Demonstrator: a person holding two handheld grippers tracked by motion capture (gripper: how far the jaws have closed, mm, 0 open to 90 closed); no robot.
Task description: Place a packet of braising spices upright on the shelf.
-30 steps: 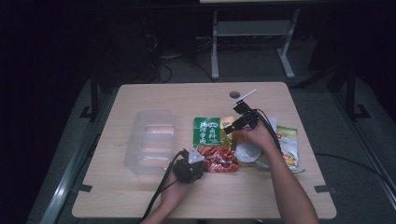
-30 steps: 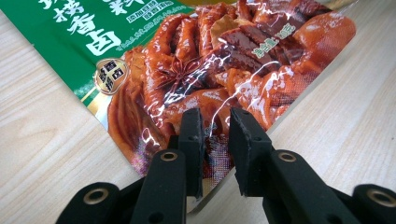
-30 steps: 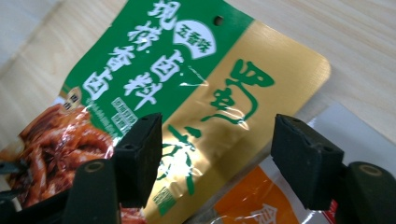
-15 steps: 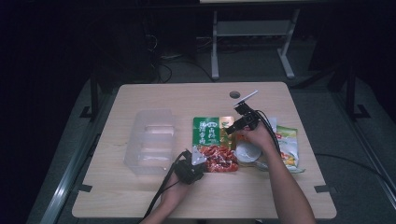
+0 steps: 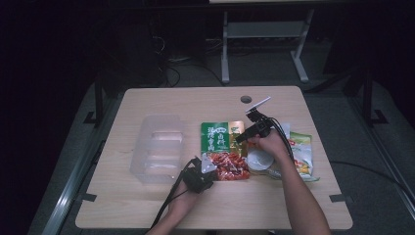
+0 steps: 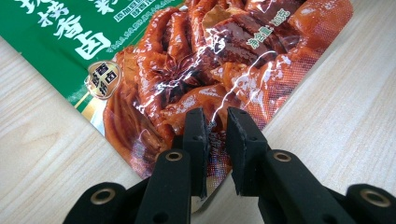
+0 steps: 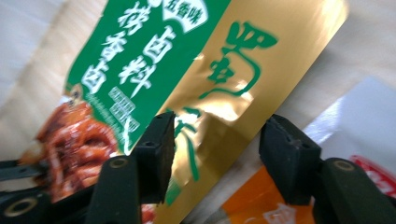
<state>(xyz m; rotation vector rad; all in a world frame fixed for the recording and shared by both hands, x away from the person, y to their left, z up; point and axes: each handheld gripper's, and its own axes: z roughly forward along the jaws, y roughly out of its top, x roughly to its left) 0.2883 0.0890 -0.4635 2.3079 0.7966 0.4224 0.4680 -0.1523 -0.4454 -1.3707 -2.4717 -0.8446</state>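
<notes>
A flat food packet (image 5: 220, 139), green on top with red braised meat pictured below and a gold right strip, lies mid-table. My left gripper (image 5: 200, 174) is at its lower left corner. In the left gripper view the jaws (image 6: 215, 114) stand close together, pinching the packet's (image 6: 187, 60) red corner between them. My right gripper (image 5: 247, 134) hovers at the packet's upper right. In the right gripper view it (image 7: 219, 121) is wide open, and its fingers straddle the gold edge of the packet (image 7: 140, 60) without touching it.
A clear plastic container (image 5: 156, 147) stands left of the packet. To the right lie a white round lid-like thing (image 5: 259, 159) and other snack packets (image 5: 303, 152), orange and green. A cable hole (image 5: 245, 99) is near the table's far edge.
My right gripper has come down slightly toward the packet's gold edge. The left gripper stays at the red corner.
</notes>
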